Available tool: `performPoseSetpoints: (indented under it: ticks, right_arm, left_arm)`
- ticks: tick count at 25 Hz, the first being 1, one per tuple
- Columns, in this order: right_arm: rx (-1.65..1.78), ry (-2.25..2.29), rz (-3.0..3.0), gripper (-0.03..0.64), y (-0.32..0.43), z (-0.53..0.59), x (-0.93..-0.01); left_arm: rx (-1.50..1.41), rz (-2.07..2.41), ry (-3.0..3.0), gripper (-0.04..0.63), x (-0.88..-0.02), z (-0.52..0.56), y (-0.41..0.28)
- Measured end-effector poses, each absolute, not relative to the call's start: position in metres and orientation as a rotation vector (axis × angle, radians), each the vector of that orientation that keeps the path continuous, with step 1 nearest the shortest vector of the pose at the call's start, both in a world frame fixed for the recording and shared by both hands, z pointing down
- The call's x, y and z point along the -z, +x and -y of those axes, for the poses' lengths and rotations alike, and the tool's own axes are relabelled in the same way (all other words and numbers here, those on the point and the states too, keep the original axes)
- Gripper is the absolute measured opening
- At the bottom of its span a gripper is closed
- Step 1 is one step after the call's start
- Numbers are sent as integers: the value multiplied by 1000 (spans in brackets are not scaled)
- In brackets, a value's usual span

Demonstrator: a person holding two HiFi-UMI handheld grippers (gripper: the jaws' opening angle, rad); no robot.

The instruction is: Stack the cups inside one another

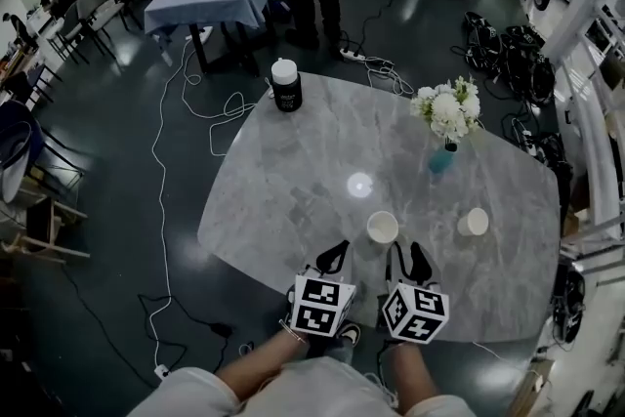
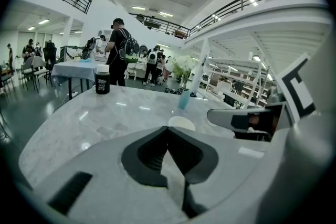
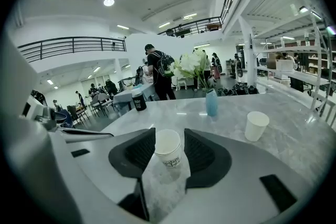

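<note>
**Right claw (image 1: 408, 255) opens on cup (image 3: 168, 147) near table's (image 1: 293, 173) front edge**

Jaws spread wide, pads clear of the upright paper cup at their tips. Left claw (image 2: 168, 129) is pinched shut, empty. Second cup (image 1: 473, 222) stands well apart by the right edge, open marble between.

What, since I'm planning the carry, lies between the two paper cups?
Only bare tabletop, seen in the head view, between the nearer cup and the outer cup; the blue vase stands farther back.
</note>
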State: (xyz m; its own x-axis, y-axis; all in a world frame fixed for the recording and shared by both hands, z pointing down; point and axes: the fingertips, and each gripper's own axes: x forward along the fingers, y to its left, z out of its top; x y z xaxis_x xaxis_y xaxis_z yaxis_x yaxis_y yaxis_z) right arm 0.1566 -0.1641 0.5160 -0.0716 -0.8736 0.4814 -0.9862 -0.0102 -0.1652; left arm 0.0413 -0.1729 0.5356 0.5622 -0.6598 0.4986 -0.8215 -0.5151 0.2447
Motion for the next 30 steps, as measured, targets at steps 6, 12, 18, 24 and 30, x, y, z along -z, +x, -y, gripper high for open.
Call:
performPoseSetpoints:
  ticks: [6, 12, 18, 24, 30]
  right_arm:
    - [-647, 2009, 2030, 130, 169, 147, -498]
    - [-615, 2046, 2029, 58, 185, 113, -486]
    - [-593, 2064, 2024, 28, 201, 81, -479]
    - [-573, 2097, 2017, 28, 209, 68, -470]
    - [-568, 2113, 2009, 28, 215, 57, -472]
  left_arm:
    - [-475, 1188, 2398, -6, -517, 159, 52]
    - [-471, 1171, 2440, -6, -505, 130, 67]
    - [-427, 1158, 2482, -6, -488, 112, 85]
    - [-433, 1131, 2505, -6, -484, 104, 94]
    - [-425, 1116, 2531, -6, -482, 98, 104]
